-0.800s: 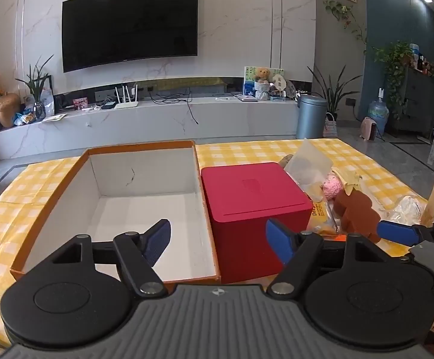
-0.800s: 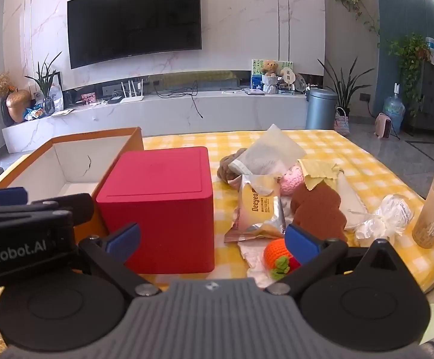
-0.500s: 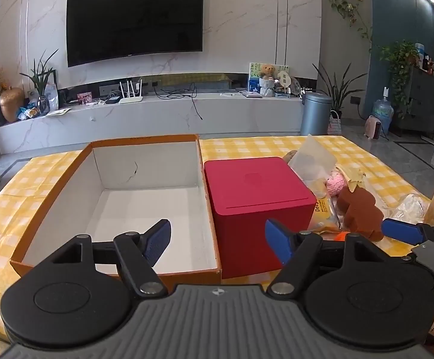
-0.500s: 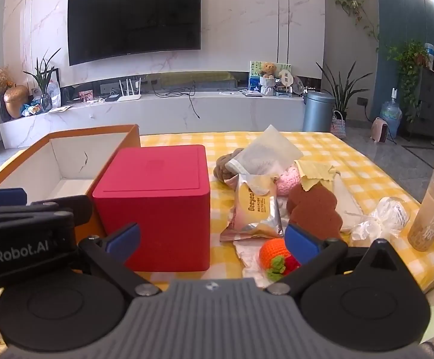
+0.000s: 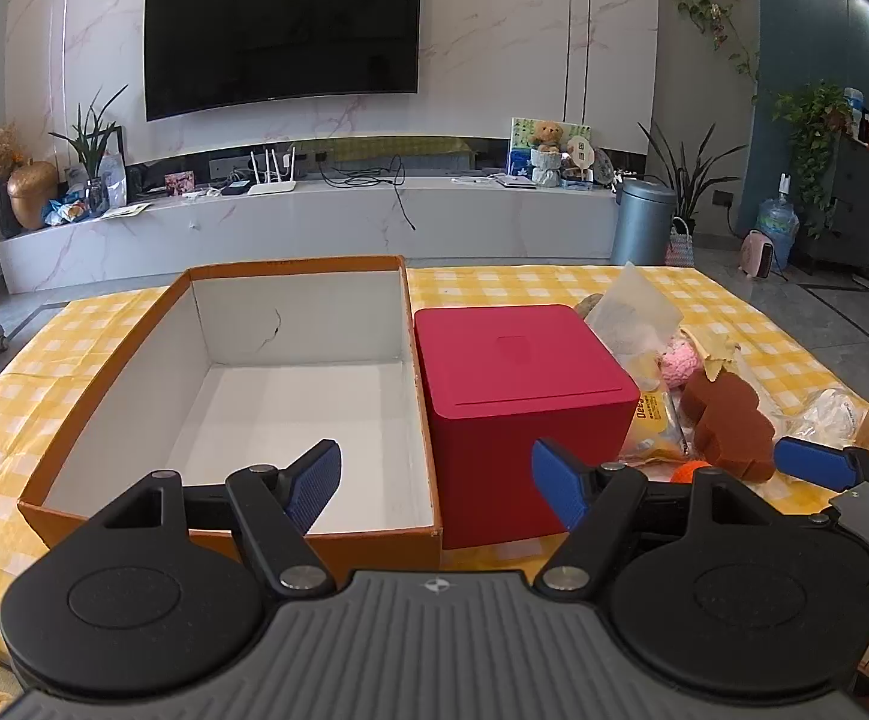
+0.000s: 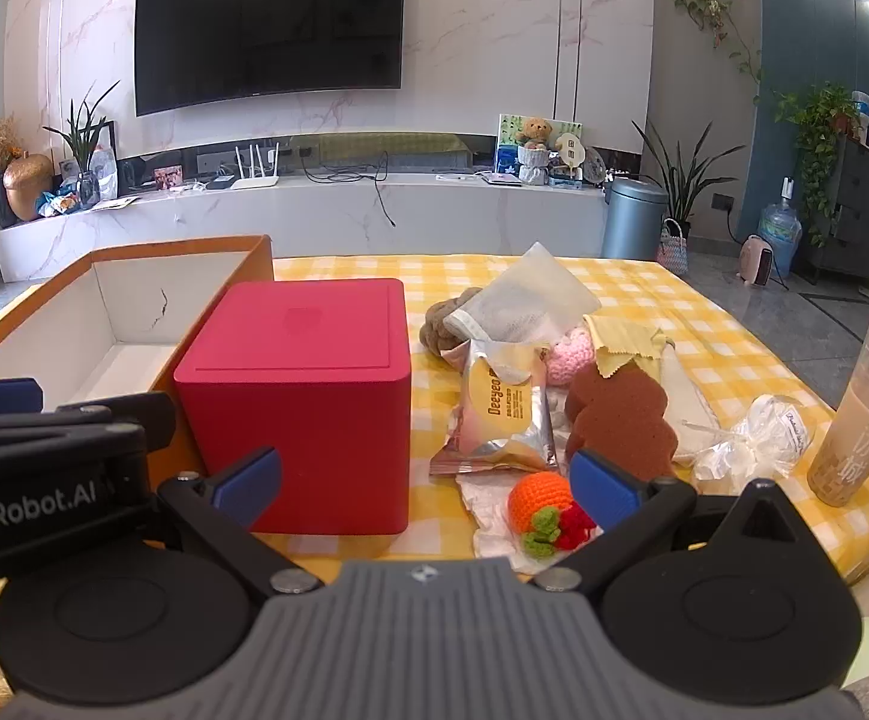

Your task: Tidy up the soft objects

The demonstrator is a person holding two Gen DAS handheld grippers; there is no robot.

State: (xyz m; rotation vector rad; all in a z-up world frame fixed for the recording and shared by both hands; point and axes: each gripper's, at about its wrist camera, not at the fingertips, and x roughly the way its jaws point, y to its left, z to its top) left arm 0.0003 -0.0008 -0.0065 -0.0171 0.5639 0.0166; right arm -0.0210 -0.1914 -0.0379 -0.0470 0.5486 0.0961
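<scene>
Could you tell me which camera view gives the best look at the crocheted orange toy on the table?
The right wrist view: the crocheted orange toy lies in full sight near the right gripper, green and red bits included. In the left wrist view only an orange sliver peeks above the gripper's finger.

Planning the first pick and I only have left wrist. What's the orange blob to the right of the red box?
Observer: A crocheted orange toy with green and red bits, lying on crumpled white paper.
Operator: Right gripper got it?
Observer: No. The right gripper is open and holds nothing; the toy lies near its right finger.
Operator: Packet behind the box, is it touching the box?
Observer: No. The snack packet lies flat with a strip of tablecloth between it and the red box.
</scene>
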